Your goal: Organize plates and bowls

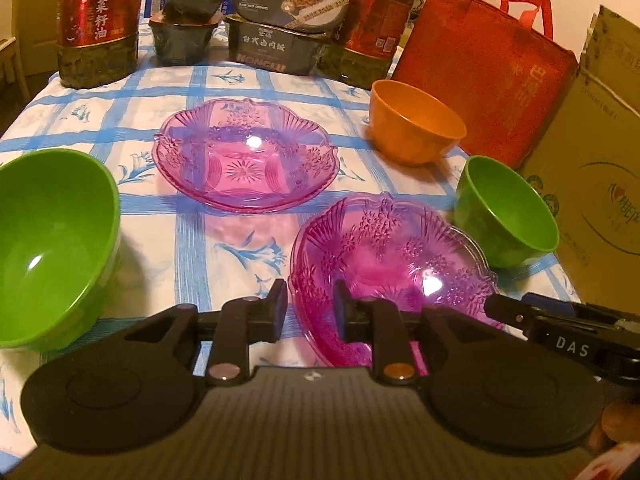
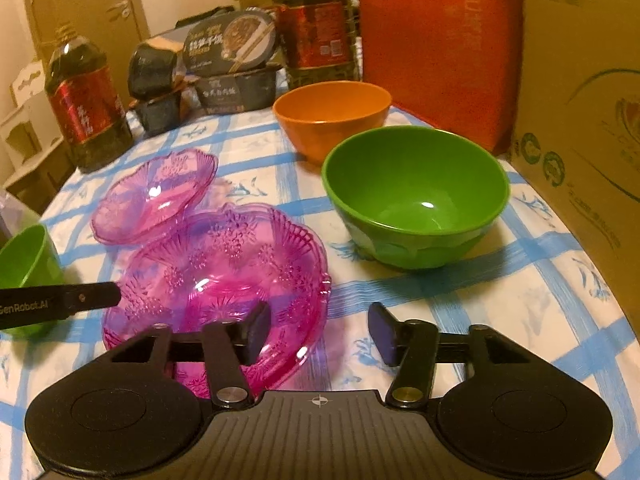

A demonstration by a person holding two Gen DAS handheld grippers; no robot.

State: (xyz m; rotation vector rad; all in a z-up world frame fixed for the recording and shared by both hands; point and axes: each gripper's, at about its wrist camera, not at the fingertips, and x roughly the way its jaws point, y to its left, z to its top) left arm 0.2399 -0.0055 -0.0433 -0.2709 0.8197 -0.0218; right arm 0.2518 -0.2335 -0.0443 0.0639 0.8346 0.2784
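Both grippers hover at the near pink plate [image 1: 392, 264], left fingers [image 1: 280, 304] narrowly parted at its rim, right fingers [image 2: 256, 332] wider, neither gripping — nothing looks stacked yet: second plate [image 1: 246, 156], two green bowls [image 1: 52, 232] and orange bowl [image 1: 416, 128] sit apart on the desk [image 1: 224, 236]

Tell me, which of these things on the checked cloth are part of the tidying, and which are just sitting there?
Part of the job:
- near pink patterned glass plate
- far pink patterned glass plate
- orange plastic bowl
- big green plastic bowl on the left
- green plastic bowl on the right

Just lying about:
- two red-labelled oil bottles
- stacked dark instant-meal boxes
- red fabric bag
- cardboard box
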